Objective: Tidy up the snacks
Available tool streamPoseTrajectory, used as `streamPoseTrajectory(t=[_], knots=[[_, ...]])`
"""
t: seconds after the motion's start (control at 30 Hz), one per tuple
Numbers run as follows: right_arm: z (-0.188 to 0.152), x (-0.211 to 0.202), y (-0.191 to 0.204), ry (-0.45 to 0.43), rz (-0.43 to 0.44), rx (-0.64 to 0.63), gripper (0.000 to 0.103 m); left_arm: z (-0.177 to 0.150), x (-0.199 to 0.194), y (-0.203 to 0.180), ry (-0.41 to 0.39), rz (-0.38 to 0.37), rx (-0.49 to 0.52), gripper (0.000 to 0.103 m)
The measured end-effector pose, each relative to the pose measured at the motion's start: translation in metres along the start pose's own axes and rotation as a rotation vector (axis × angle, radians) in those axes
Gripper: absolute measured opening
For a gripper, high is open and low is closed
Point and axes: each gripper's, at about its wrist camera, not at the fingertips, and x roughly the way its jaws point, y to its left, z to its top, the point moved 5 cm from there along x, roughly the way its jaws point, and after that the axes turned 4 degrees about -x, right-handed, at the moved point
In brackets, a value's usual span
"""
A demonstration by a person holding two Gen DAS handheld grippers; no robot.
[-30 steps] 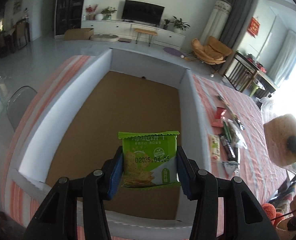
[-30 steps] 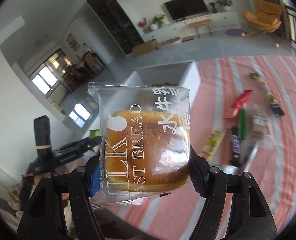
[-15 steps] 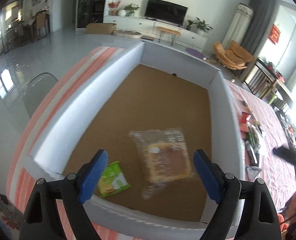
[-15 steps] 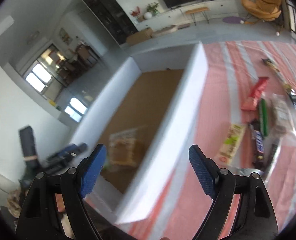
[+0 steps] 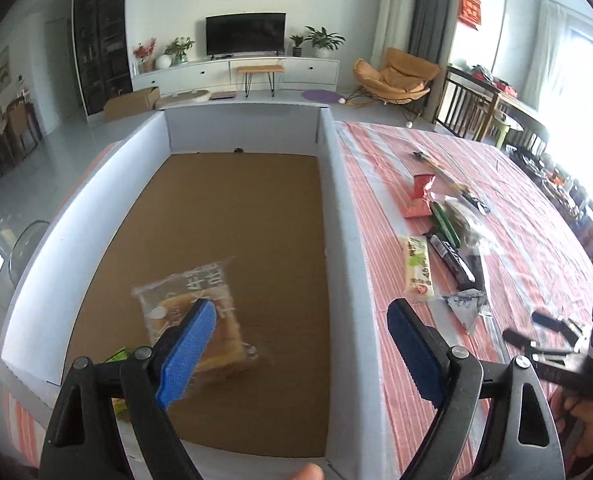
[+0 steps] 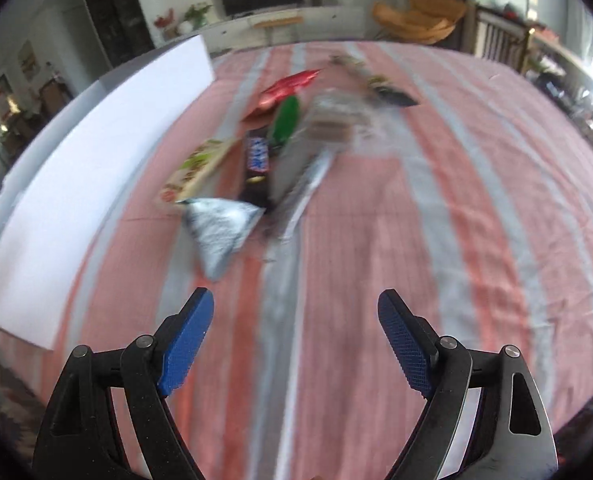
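Observation:
A clear-wrapped bread packet [image 5: 192,312] lies on the brown floor of the white-walled box [image 5: 340,216], partly behind my left finger. A green cracker packet [image 5: 117,356] peeks out beside it at the box's near left. My left gripper [image 5: 300,308] hangs open over the box's near right side with nothing between its jaws. My right gripper [image 6: 296,304] is open and empty above the striped tablecloth [image 6: 436,200]. Ahead of it lie a silver triangular packet [image 6: 220,228], a dark chocolate bar [image 6: 256,160], a green bar [image 6: 284,120] and a red packet [image 6: 284,88].
The box's white outer wall [image 6: 96,168] runs along the left of the snack pile. A pale green packet [image 6: 196,168] and a clear packet [image 6: 324,128] lie in the pile too. A hand with the right gripper [image 5: 536,330] shows at the left view's right edge.
Both grippers opened and let go. The cracker packet and the bread packet dropped into the box. The right gripper swung down and right over the tablecloth; the left shifted right.

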Motion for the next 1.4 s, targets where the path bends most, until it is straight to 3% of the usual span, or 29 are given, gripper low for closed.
streamPoseTrajectory(t=[0.07, 0.17, 0.27, 0.43, 0.53, 0.6, 0.63, 0.7, 0.8, 0.93, 1.1, 1.4], knots=[[-0.002, 0.007, -0.019, 0.016, -0.073, 0.063, 0.087, 0.0, 0.001, -0.013, -0.014, 0.015, 0.043, 0.087], [-0.007, 0.013, -0.05, 0.032, -0.074, 0.185, 0.087, -0.003, 0.01, -0.03, 0.023, 0.009, 0.072, 0.087], [-0.015, 0.005, -0.072, 0.017, -0.047, 0.295, 0.087, -0.003, 0.016, -0.041, 0.024, 0.056, 0.119, 0.087], [-0.018, 0.002, -0.087, -0.003, -0.047, 0.386, 0.087, -0.006, 0.026, -0.052, 0.047, 0.038, 0.066, 0.087], [-0.02, 0.0, -0.089, -0.004, -0.105, 0.39, 0.087, -0.003, 0.018, -0.059, -0.027, 0.113, 0.06, 0.087], [-0.022, -0.002, -0.092, -0.002, -0.145, 0.397, 0.087, -0.002, 0.004, -0.076, -0.108, 0.14, 0.117, 0.087], [-0.023, -0.001, -0.093, 0.002, -0.16, 0.402, 0.087, -0.002, -0.005, -0.089, -0.138, 0.121, 0.147, 0.088], [-0.026, 0.001, -0.096, 0.018, -0.176, 0.414, 0.087, -0.005, -0.015, -0.114, -0.153, 0.041, 0.19, 0.098], [-0.028, 0.003, -0.098, 0.027, -0.184, 0.418, 0.087, -0.02, -0.014, -0.155, -0.095, -0.106, 0.252, 0.103], [-0.03, 0.003, -0.101, 0.029, -0.185, 0.427, 0.087, -0.049, 0.018, -0.196, 0.052, -0.198, 0.299, 0.103], [-0.033, 0.001, -0.105, 0.025, -0.182, 0.447, 0.087, -0.071, 0.064, -0.213, 0.167, -0.193, 0.312, 0.103], [-0.033, 0.0, -0.105, 0.026, -0.181, 0.448, 0.087, -0.089, 0.105, -0.194, 0.223, -0.102, 0.268, 0.103]])
